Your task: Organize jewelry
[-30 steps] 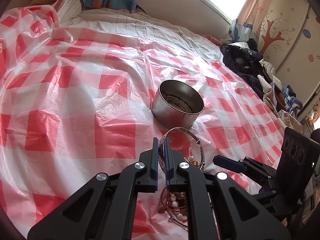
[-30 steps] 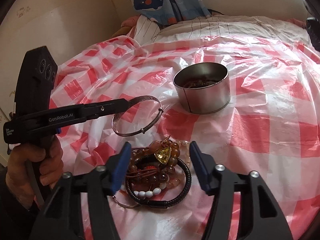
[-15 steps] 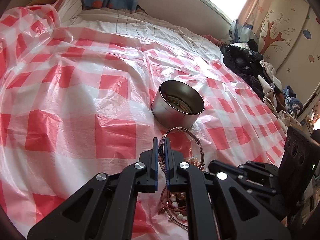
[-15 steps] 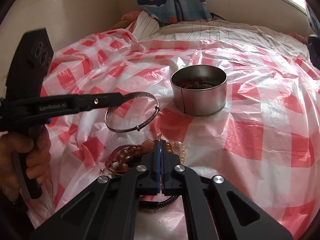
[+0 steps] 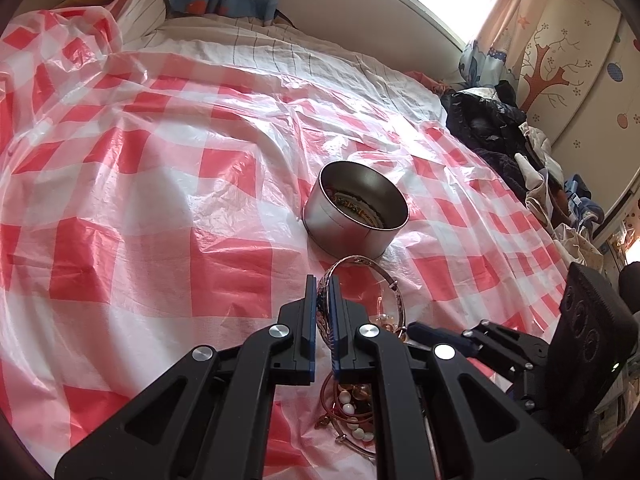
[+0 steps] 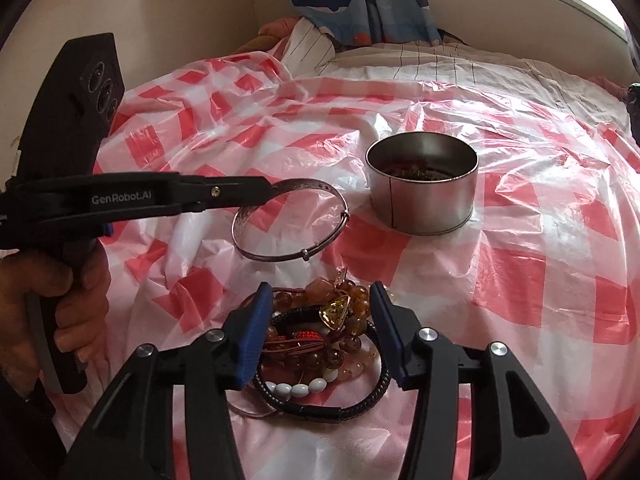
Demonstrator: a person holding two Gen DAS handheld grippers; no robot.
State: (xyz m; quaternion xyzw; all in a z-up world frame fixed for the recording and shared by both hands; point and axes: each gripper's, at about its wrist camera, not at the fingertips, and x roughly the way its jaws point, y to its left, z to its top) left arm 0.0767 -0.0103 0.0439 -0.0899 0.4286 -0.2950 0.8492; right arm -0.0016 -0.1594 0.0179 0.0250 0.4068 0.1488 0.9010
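On a bed spread with a red-and-white checked plastic sheet [image 6: 520,280], a person works two hand-held claws over a heap of jewelry; the left gripper [image 6: 268,191], held in a bare hand [image 6: 60,312] at the left of the scene, is clamped on the rim of a thin silver bangle [image 6: 292,256], which juts out from its tips above the sheet; the right gripper [image 6: 320,312] hangs over the near pile of bracelets [image 6: 320,344], its blue-padded jaws just having reopened, standing apart on either side of the amber beads and a black braided cord without pressing on them; a round metal tin [image 6: 424,200], with some pieces already in it, sits on the sheet farther off, just beyond the bangle and to the right.
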